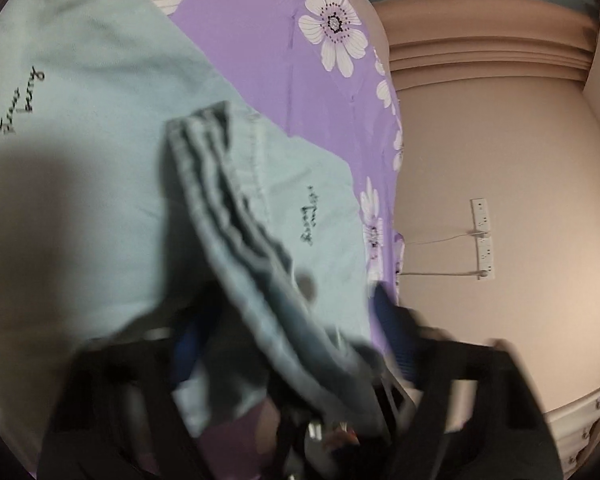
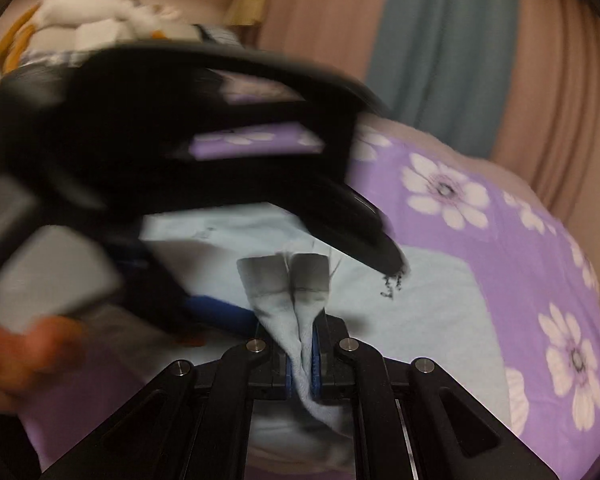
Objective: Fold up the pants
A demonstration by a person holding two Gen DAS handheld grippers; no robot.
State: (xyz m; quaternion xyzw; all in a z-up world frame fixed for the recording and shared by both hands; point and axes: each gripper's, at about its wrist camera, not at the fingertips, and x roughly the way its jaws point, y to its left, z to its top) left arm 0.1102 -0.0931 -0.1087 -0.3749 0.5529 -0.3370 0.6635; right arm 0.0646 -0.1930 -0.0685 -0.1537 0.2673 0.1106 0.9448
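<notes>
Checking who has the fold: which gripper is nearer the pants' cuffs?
Right. The right gripper is shut on the pants just behind the cuffs. The left gripper has folded fabric between its fingers, and hovers above and left of the cuffs.

I am working in a bedroom of a home; a bed (image 2: 520, 240) under a purple flowered sheet (image 1: 259, 40) fills both views; teal and beige curtains (image 2: 440, 40) hang behind it; stuffed toys (image 2: 111, 20) sit nearby.
</notes>
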